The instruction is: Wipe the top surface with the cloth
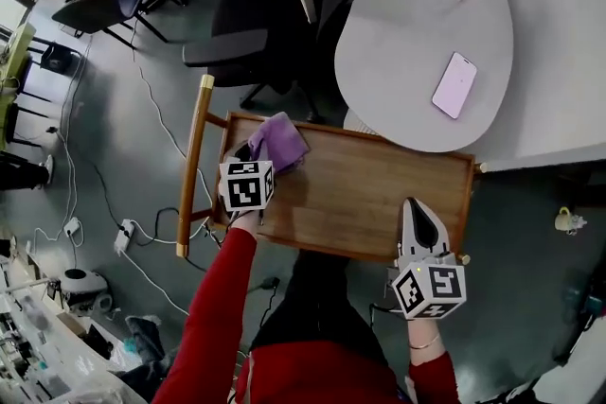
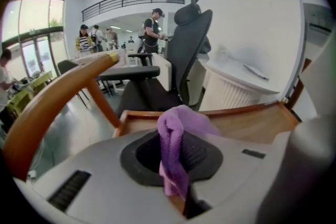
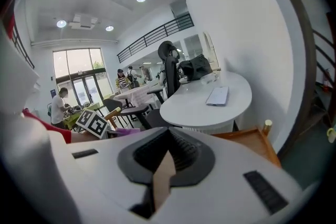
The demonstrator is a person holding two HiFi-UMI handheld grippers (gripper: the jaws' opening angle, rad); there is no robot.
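Note:
A purple cloth (image 1: 279, 144) lies bunched on the far left corner of the wooden top (image 1: 369, 194) of a small cart. My left gripper (image 1: 258, 156) is shut on the cloth; in the left gripper view a fold of the cloth (image 2: 173, 149) stands pinched between the jaws, with the wooden top (image 2: 252, 123) beyond. My right gripper (image 1: 415, 206) hangs over the near right edge of the top, shut with nothing between its jaws. In the right gripper view the right gripper (image 3: 164, 165) points toward the round table, with a corner of the wooden top (image 3: 252, 139) below.
A wooden handle bar (image 1: 192, 166) runs along the cart's left side. A round grey table (image 1: 398, 33) with a pink phone (image 1: 454, 85) overhangs the far right corner. A black office chair (image 1: 284, 5) stands behind. Cables and a power strip (image 1: 123, 237) lie on the floor at left.

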